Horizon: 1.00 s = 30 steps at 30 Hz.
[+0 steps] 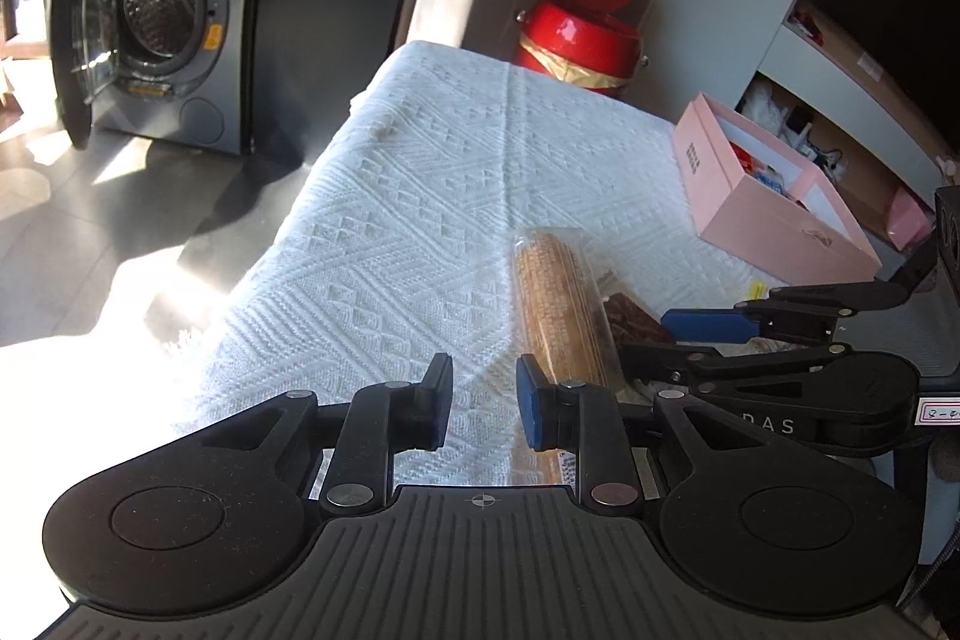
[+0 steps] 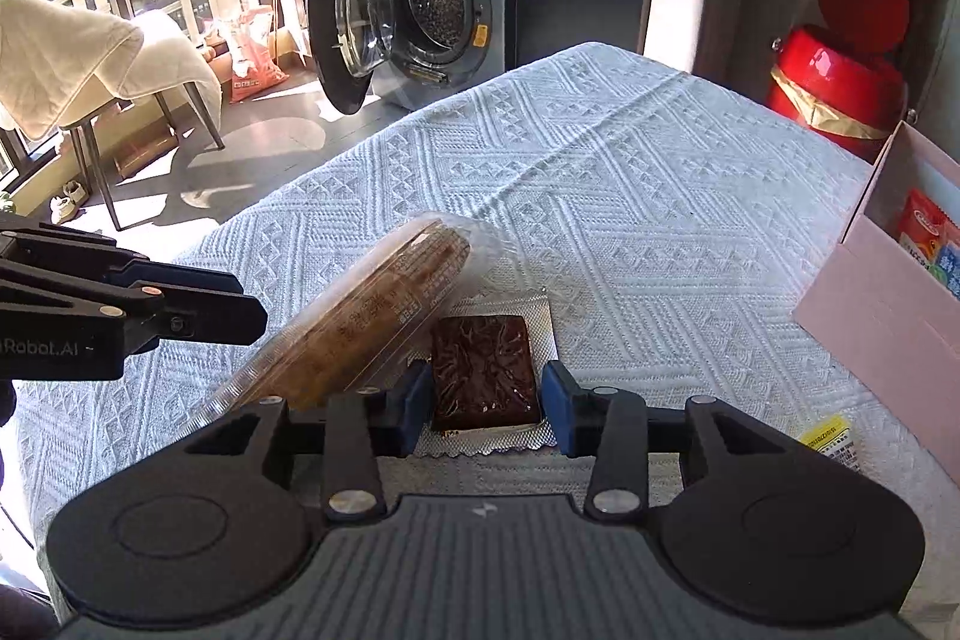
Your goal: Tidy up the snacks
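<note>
A long clear-wrapped roll of brown biscuits [image 1: 561, 307] lies on the white cloth of the table [image 1: 420, 196]; it also shows in the right wrist view [image 2: 372, 316]. A flat dark-brown snack in a clear pack [image 2: 485, 370] lies beside it, partly seen in the left wrist view [image 1: 636, 319]. My right gripper [image 2: 487, 403] is open, its jaws either side of the dark snack's near end. My left gripper [image 1: 485, 400] is open and empty, just left of the roll's near end. An open pink box [image 1: 774, 202] holding snack packets stands at the right [image 2: 882, 304].
A small yellow-labelled packet [image 2: 831, 436] lies near the pink box. A red lidded bin [image 1: 579, 40] stands behind the table. A washing machine [image 2: 420, 4] with its door open stands on the floor beyond. A cloth-draped chair [image 2: 120, 64] is at the left.
</note>
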Tool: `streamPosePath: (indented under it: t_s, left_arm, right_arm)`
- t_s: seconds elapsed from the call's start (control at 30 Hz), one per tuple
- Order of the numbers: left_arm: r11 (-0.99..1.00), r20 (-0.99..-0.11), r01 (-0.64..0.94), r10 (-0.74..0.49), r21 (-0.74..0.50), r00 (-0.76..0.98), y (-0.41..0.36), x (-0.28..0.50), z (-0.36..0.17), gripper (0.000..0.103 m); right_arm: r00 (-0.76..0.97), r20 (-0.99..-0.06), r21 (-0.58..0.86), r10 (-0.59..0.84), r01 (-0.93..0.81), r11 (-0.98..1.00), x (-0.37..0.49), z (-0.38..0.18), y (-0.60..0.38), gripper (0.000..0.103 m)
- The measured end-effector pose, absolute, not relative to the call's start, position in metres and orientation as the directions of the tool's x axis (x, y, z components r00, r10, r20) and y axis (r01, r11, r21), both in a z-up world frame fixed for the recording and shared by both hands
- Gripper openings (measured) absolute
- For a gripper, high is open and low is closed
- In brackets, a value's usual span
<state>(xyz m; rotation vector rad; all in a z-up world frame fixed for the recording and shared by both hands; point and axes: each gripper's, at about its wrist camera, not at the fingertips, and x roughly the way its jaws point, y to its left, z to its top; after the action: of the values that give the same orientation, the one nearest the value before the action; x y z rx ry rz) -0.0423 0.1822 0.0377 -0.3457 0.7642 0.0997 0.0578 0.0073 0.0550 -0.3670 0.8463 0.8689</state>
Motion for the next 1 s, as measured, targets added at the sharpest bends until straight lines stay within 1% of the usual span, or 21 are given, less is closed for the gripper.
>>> streamPosePath:
  t_s: [0.17, 0.3, 0.43, 0.53, 0.67, 0.8, 0.9, 1.0]
  left_arm:
    - [0.943, -0.669, -0.159, -0.084, -0.294, 0.739, 0.175, -0.045, 0.042, 0.026]
    - [0.949, -0.667, -0.119, -0.114, -0.293, 0.736, 0.16, -0.039, 0.042, 0.027]
    - [0.955, -0.688, -0.114, -0.112, -0.275, 0.717, 0.148, -0.028, 0.037, 0.035]
    - [0.968, -0.696, -0.096, -0.098, -0.234, 0.711, 0.136, -0.02, 0.037, 0.035]
    - [0.973, -0.701, -0.069, -0.109, -0.22, 0.705, 0.123, -0.01, 0.038, 0.035]
    - [0.976, -0.702, 0.004, -0.161, -0.219, 0.694, 0.101, 0.005, 0.04, 0.035]
    - [0.972, -0.693, 0.063, -0.206, -0.226, 0.691, 0.084, 0.02, 0.04, 0.034]
    - [0.979, -0.699, 0.095, -0.196, -0.181, 0.687, 0.068, 0.037, 0.039, 0.034]
  right_arm:
    - [0.425, -0.771, -0.037, 0.474, -0.773, 0.633, 0.033, 0.061, -0.023, 0.038]
    - [0.471, -0.759, -0.047, 0.45, -0.729, 0.683, 0.016, 0.066, -0.065, 0.038]
    - [0.54, -0.733, -0.036, 0.414, -0.639, 0.769, 0.005, 0.074, -0.11, 0.038]
    - [0.581, -0.709, -0.035, 0.399, -0.594, 0.803, -0.004, 0.077, -0.131, 0.038]
    - [0.568, -0.705, 0.016, 0.425, -0.587, 0.81, -0.011, 0.071, -0.141, 0.038]
    - [0.531, -0.716, 0.051, 0.454, -0.608, 0.792, -0.015, 0.059, -0.133, 0.038]
    - [0.54, -0.713, 0.019, 0.447, -0.622, 0.783, -0.02, 0.051, -0.122, 0.038]
    - [0.56, -0.699, -0.009, 0.444, -0.628, 0.778, -0.024, 0.049, -0.119, 0.04]
